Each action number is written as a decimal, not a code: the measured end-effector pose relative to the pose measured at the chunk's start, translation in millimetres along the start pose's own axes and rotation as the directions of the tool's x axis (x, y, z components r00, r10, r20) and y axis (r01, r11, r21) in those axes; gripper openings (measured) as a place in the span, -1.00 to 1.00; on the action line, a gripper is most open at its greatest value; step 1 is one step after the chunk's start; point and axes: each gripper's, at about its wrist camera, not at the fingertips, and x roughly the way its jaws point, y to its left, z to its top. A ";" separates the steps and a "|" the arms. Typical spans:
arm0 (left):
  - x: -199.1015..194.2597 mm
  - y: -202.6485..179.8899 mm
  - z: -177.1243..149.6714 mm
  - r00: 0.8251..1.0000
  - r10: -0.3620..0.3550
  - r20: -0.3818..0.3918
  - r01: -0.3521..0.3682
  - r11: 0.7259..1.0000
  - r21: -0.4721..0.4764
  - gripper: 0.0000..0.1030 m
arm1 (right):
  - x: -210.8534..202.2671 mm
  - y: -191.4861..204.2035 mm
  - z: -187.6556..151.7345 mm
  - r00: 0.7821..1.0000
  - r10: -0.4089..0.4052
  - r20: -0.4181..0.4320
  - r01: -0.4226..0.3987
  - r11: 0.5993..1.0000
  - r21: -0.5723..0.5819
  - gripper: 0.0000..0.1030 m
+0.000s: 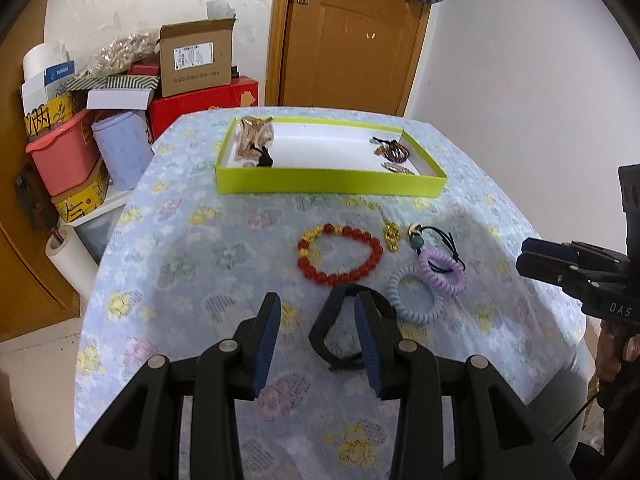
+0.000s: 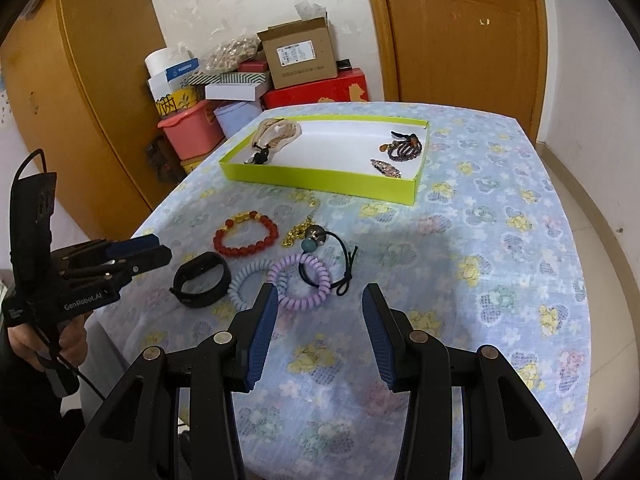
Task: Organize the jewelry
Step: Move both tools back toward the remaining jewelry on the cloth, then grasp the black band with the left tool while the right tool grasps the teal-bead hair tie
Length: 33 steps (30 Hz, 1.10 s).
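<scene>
A green tray (image 1: 328,184) (image 2: 320,178) at the back holds a shell necklace (image 1: 254,138) (image 2: 276,132) on its left and dark bracelets (image 1: 394,152) (image 2: 406,146) on its right. In front lie a red bead bracelet (image 1: 340,254) (image 2: 246,232), a gold chain (image 1: 390,236) (image 2: 296,234), a black cord with beads (image 1: 436,244) (image 2: 340,256), purple (image 1: 442,274) (image 2: 300,282) and blue (image 1: 416,300) (image 2: 244,284) coil ties, and a black band (image 1: 340,328) (image 2: 202,280). My left gripper (image 1: 316,340) (image 2: 140,252) is open beside the band. My right gripper (image 2: 320,336) (image 1: 536,256) is open above bare cloth.
A flowered blue cloth (image 1: 180,280) (image 2: 500,240) covers the table. Boxes and tubs (image 1: 120,100) (image 2: 240,80) are stacked beyond the left edge. A wooden door (image 1: 348,36) (image 2: 460,32) stands behind.
</scene>
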 end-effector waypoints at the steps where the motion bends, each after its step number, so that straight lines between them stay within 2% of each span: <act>1: 0.8 -0.4 -1.4 1.000 -0.002 -0.004 0.002 1.000 -0.002 -0.22 | 0.4 1.0 -0.8 1.000 0.001 -0.001 -0.001 1.000 -0.002 -0.13; 16: 32.5 -6.1 -7.5 0.997 -0.006 -0.074 0.010 0.999 0.050 -0.24 | 14.2 2.5 -3.8 0.999 0.012 -0.034 -0.012 1.000 -0.006 -0.13; 22: 40.3 -8.8 -8.4 0.997 0.007 -0.078 -0.001 0.998 0.069 -0.42 | 26.7 -2.9 -1.8 0.999 0.003 -0.051 -0.003 1.000 0.001 -0.13; 24: 40.9 -8.6 -8.2 0.997 0.011 -0.076 -0.006 0.998 0.068 -0.56 | 31.3 -4.4 -0.4 0.999 0.001 -0.053 -0.001 1.000 -0.001 -0.13; 29: 39.8 -8.4 -9.4 0.998 0.015 -0.066 -0.011 0.998 0.064 -0.58 | 40.8 -10.7 9.5 0.999 -0.008 -0.044 0.008 1.000 -0.010 -0.13; 33: 39.3 -7.5 -10.1 0.998 0.014 -0.060 -0.011 0.998 0.054 -0.59 | 54.1 -15.9 19.2 0.998 -0.019 -0.053 0.017 0.999 -0.027 -0.23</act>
